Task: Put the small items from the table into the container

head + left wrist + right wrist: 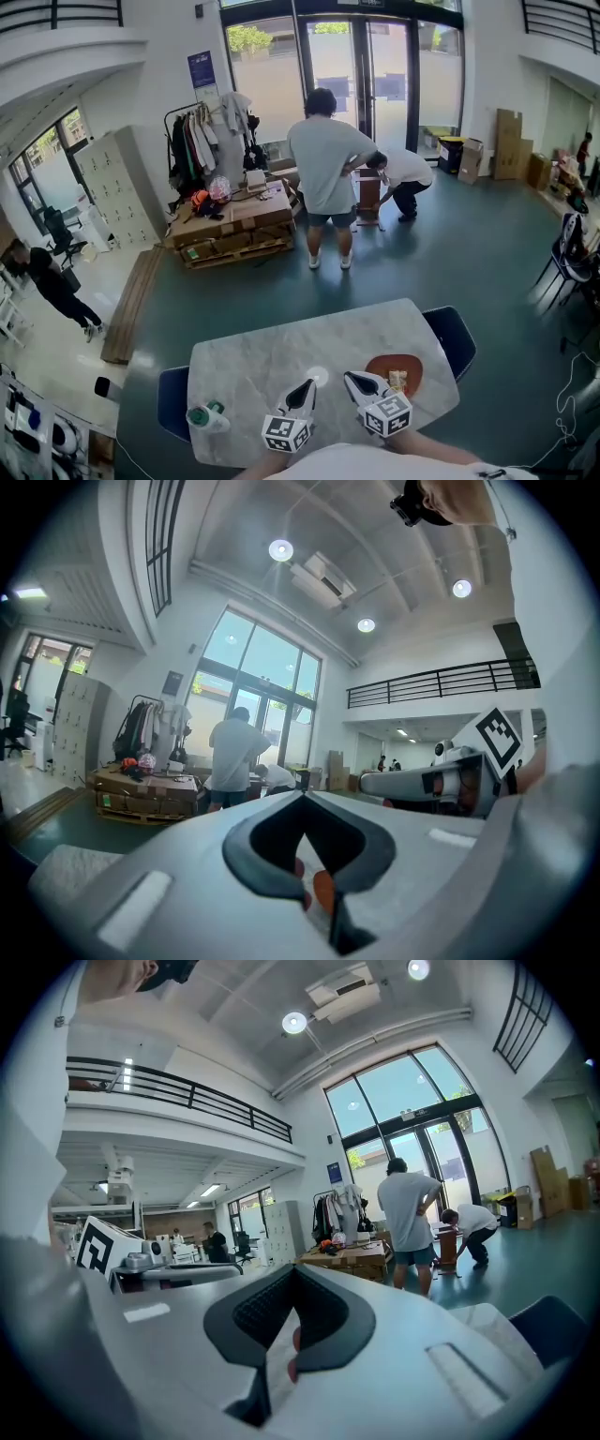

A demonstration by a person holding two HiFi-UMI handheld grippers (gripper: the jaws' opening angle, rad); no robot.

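Left gripper (304,387) and right gripper (355,379) sit side by side at the near edge of the marble worktop (253,361), each with its jaws drawn together on nothing. A small white round item (317,377) lies just ahead of the left gripper's tip, between the two grippers and nearer the left one; being round, it offers no long axis to line up with. The reddish-brown container (380,364) sits just right of the right gripper, with a small pale packet (397,380) already in it. A green-capped bottle (204,417) lies on its side well to the left. No brand reads; a blue poster (202,69) on the far wall is illegible.
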